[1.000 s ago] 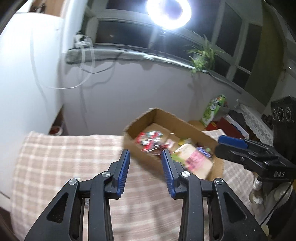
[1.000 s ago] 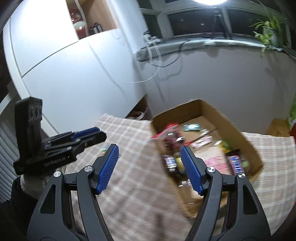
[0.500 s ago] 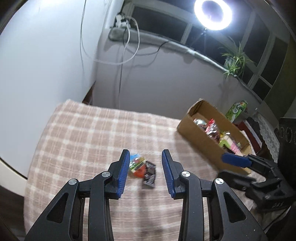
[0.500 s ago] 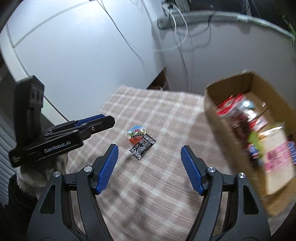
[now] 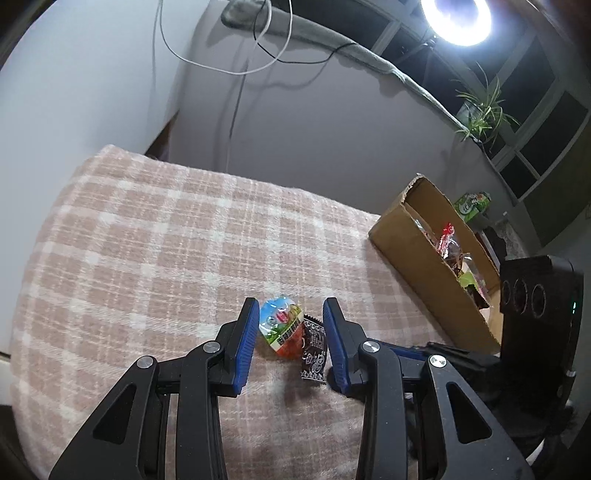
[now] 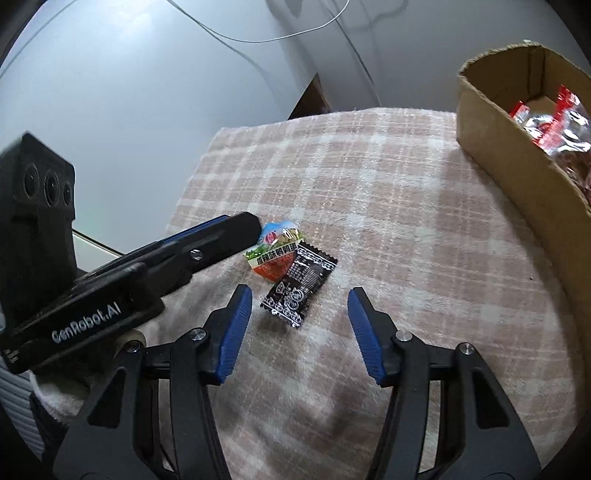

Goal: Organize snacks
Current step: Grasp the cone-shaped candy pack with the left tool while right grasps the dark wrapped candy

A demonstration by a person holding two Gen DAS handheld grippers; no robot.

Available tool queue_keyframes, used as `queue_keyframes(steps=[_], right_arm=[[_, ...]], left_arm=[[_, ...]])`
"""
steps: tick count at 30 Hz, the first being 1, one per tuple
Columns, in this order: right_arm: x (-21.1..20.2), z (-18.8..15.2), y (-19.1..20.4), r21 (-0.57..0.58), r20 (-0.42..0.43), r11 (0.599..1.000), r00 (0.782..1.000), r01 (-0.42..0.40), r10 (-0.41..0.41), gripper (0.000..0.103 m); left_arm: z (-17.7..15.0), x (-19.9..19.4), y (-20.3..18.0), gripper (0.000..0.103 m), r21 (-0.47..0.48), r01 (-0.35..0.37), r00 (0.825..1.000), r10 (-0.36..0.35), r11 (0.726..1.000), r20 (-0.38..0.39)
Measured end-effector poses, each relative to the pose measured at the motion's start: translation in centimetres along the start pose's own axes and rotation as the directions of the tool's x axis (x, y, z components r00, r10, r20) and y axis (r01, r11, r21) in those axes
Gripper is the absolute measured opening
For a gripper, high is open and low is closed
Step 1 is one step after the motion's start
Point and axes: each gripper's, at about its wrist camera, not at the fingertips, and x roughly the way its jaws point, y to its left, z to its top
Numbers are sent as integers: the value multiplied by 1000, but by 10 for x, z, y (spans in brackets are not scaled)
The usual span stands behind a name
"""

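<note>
Two snack packets lie touching on the pink checked cloth [image 5: 155,236]: a colourful heart-shaped packet [image 5: 281,326] and a dark wrapped packet [image 5: 314,350]. My left gripper [image 5: 291,314] hangs low over them, open, and its pads touch neither. In the right wrist view the dark packet [image 6: 299,286] lies between the fingers of my right gripper [image 6: 300,295]. Those jaws are closing and the pads stand clear of it. The left gripper's finger [image 6: 229,230] reaches in beside the colourful packet [image 6: 275,254]. A cardboard box [image 5: 413,254] holding several snacks stands at the right.
The box's near wall [image 6: 517,162] rises to the right of my right gripper. A white wall with hanging cables backs the table. A ring light [image 5: 458,18], a plant [image 5: 480,114] and a green carton [image 5: 472,203] are beyond the box.
Both grippers swung away from the box and came down over the two packets on the cloth. The right jaws have narrowed. The left jaws kept the same gap.
</note>
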Motion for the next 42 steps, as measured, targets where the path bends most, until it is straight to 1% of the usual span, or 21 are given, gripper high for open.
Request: queue_keyframes(steps=[2,7,9,11,13,17,19,22,24,25,28,29,33,36,38,42], right_arm=[[4,1,6,-15,-1,1000,1000,19,-19,57],[14,1,19,-80,-5,994,997,80,-81,50],[16,2,22,-107,-3,988,994,108,-109,46],[18,2,24,-144,-3,979,989,144,-146,35],[20,3,24,-183,-6,968,984,174,-178,29],[21,7,23,-208,-6,958,979,197,-202,29],[20,6,23,-225,-1,953,978,204,-209,28],[14,2,21,-256,8,940,973,224,-229,28],[10,0,19,-270,9,937,973,223,-229,28],[10,-1,20,-281,12,932,972,227,-234,28],[11,-2,22,-307,17,922,970,236,-243,28],[11,-3,21,-313,19,919,969,241,-247,28],[9,-4,19,-334,31,906,964,259,-264,28],[6,-6,15,-334,44,904,962,267,-268,28],[0,-7,8,-315,50,914,967,254,-251,28],[-10,-11,0,-293,59,927,973,232,-225,28]], left_arm=[[1,3,-1,34,11,-4,1000,4,1000,-12],[-1,14,-3,34,40,-23,998,25,999,-52],[-1,18,-4,34,46,-30,997,33,998,-65],[-1,23,-4,34,54,-39,996,43,998,-77],[-1,25,-4,34,65,-53,995,58,996,-83],[-3,26,-4,34,83,-79,993,86,993,-82],[-5,26,-6,34,107,-95,992,103,990,-74],[-8,27,-12,34,158,-139,986,151,978,-65],[-11,29,-14,35,189,-165,982,180,968,-62],[-11,30,-14,37,190,-168,981,182,967,-61],[-11,32,-8,37,179,-187,978,200,966,-57],[-12,31,-7,37,179,-183,979,195,967,-51],[-15,31,-10,36,212,-202,977,213,956,-31],[-19,31,-14,34,235,-218,973,228,947,-16],[-23,31,-15,26,245,-250,967,254,937,13],[-27,27,-14,24,212,-246,969,244,946,35]])
